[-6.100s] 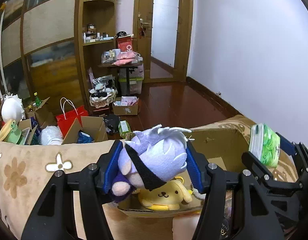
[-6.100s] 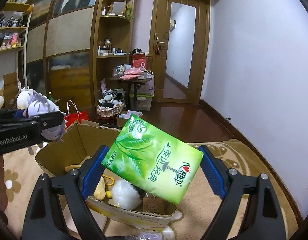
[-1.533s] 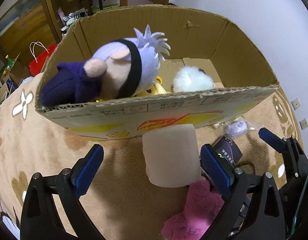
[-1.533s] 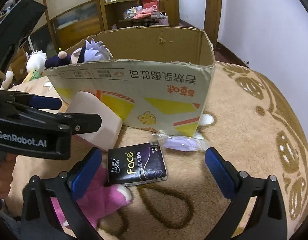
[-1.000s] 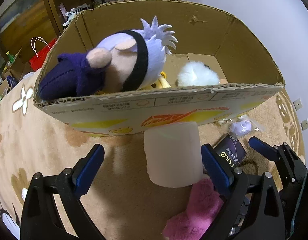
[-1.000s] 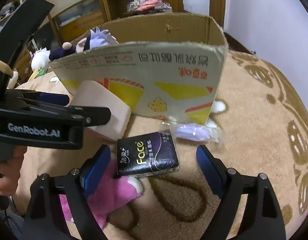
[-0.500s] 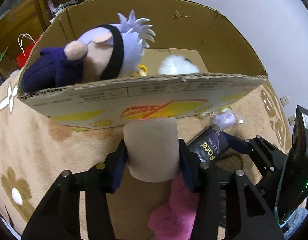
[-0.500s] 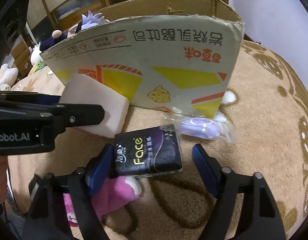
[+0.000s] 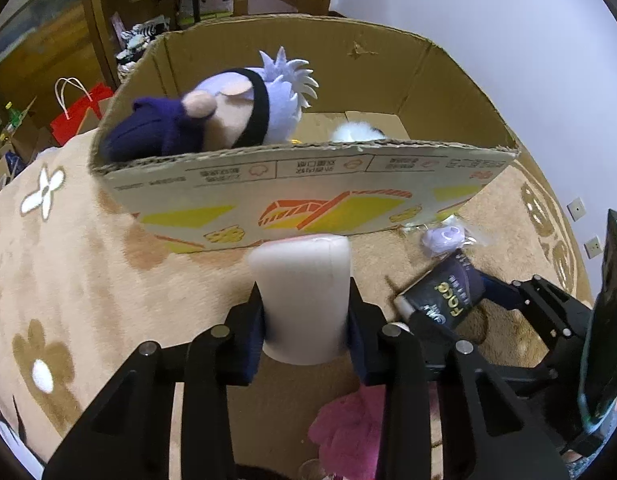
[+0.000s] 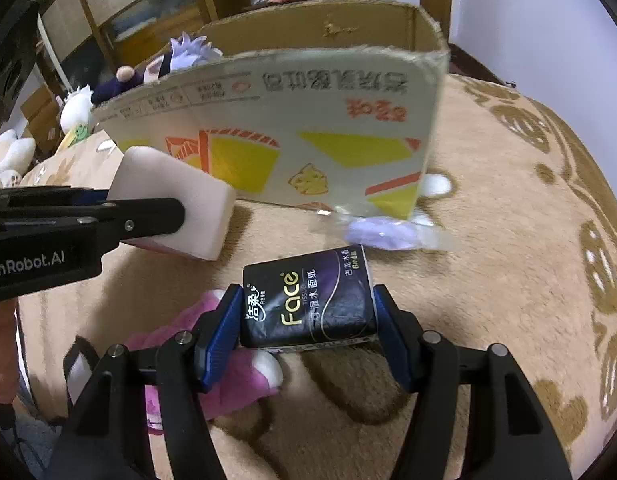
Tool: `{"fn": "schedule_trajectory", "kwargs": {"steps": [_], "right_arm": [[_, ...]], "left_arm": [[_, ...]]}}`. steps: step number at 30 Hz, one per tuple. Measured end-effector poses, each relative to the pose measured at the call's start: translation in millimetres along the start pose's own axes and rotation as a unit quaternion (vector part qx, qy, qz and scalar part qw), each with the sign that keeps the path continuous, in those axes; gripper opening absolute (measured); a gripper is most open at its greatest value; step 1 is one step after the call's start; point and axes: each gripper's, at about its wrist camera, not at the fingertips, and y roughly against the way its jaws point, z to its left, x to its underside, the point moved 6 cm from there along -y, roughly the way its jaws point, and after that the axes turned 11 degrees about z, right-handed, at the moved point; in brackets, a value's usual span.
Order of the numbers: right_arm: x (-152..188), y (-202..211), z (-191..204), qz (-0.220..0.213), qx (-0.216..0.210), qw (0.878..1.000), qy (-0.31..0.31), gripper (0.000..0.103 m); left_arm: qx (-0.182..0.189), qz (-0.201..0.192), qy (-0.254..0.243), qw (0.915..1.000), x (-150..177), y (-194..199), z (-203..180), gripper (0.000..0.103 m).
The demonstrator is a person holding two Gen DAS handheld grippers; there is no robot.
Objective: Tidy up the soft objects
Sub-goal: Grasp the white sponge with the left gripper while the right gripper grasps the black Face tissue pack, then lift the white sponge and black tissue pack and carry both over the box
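Foam block (image 9: 304, 300), pale pinkish-white, soft-edged and oblong: clamped on both sides between the blue pads of the left gripper (image 9: 306, 334), in front of the printed wall of the cardboard box (image 9: 308, 184); whether it rests on the blanket cannot be told. Tissue pack (image 10: 308, 298), black-purple wrapper lettered "Face" in yellow: gripped at both ends by the right gripper (image 10: 308, 336), just beside and right of the foam block. Pink plush (image 10: 228, 376), fuzzy magenta with white patches: lying on the tan flower-patterned blanket (image 10: 508, 280) under the right gripper's left finger. Small lilac item in clear wrap (image 10: 384, 234): on the blanket at the box's near corner. Plush doll (image 9: 228, 116), lilac spiky hair, black eye band, dark navy body: lying inside the box along its near wall. White fluffy plush (image 9: 358, 133): deeper in the box, mostly hidden.
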Motion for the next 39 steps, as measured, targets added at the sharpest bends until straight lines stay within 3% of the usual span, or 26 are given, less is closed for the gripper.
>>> {"fn": "schedule_trajectory", "kwargs": {"steps": [8,15,30,39], "right_arm": [[11.2,27.9,-5.8,-0.028,-0.009,0.999,-0.020,0.068],[15.9,65.6,-12.3,-0.079,-0.007,0.996,-0.030,0.068],[0.8,145.3,-9.1,-0.206,0.042,0.977,-0.031,0.068],[-17.2,155.3,-12.8,-0.235,0.069,0.969,-0.028,0.068]], "left_arm": [[-0.023,-0.032,0.013,0.9992,17.3,19.7,4.3,0.034],[-0.047,-0.094,0.023,0.9942,28.2,56.0,6.7,0.034],[-0.106,-0.201,0.029,0.9734,45.9,117.4,7.8,0.034],[-0.117,-0.262,0.016,0.9577,32.9,140.3,6.7,0.034]]}}
